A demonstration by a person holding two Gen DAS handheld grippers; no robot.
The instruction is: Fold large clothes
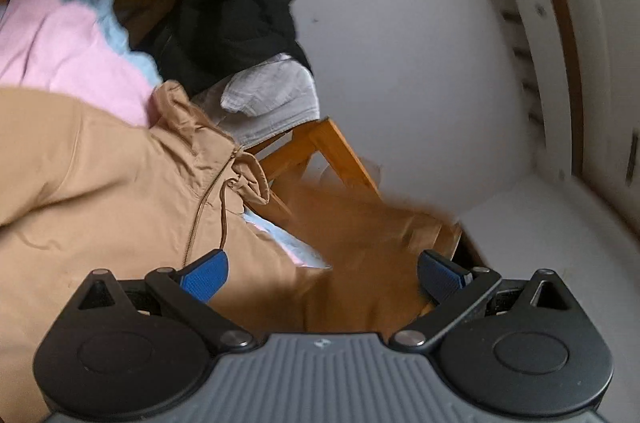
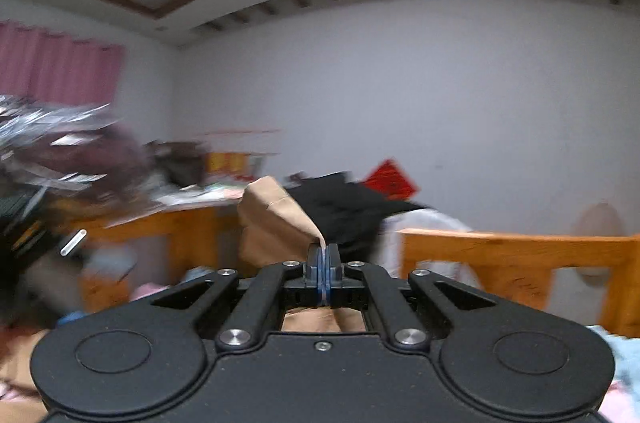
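A tan zip-up jacket [image 1: 112,191] with a hood lies spread on the bed, filling the left of the left wrist view. My left gripper [image 1: 320,275] is open, its blue pads wide apart just above the jacket's front, holding nothing. A blurred tan part of the jacket [image 1: 360,235] hangs between the pads. In the right wrist view my right gripper [image 2: 323,253] is shut on a fold of the tan jacket [image 2: 276,219] and holds it lifted up in the air.
A pink garment [image 1: 60,51] and a light blue one [image 1: 108,11] lie behind the jacket. Black clothes [image 1: 236,19] and a grey garment [image 1: 276,95] are draped on the wooden bed frame [image 1: 340,151]. The frame [image 2: 520,255] and a cluttered wooden desk [image 2: 180,219] show in the right wrist view.
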